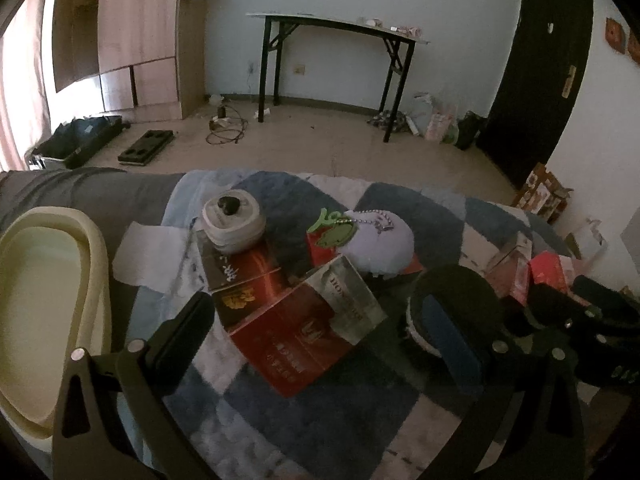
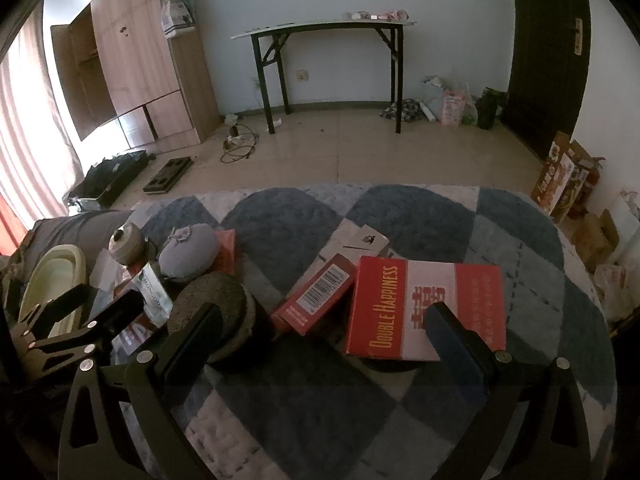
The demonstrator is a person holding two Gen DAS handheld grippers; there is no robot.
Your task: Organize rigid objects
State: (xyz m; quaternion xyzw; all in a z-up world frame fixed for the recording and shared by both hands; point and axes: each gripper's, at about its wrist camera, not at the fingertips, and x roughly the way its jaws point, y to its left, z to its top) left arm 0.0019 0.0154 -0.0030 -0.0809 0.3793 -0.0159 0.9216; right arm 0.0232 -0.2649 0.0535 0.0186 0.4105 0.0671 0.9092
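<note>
My left gripper (image 1: 320,320) is open above a red cigarette box (image 1: 296,340) with a silvery flap, on the checked blanket (image 1: 304,420). Behind it lie a dark red box (image 1: 240,280), a round white tin (image 1: 234,220) and a lilac plush ball with a green tag (image 1: 380,248). A dark round puck (image 1: 452,304) lies by the right finger. My right gripper (image 2: 320,328) is open over the blanket. A red "Double Happiness" box (image 2: 424,304) lies by its right finger, a barcode box (image 2: 316,300) in the middle and the puck (image 2: 218,308) by its left finger.
A cream plastic tray (image 1: 44,300) lies at the left of the bed. White paper (image 1: 148,256) lies beside the tin. The left gripper shows at the left of the right wrist view (image 2: 80,320). Beyond the bed are the floor, a black folding table (image 2: 332,28) and a wardrobe (image 2: 132,60).
</note>
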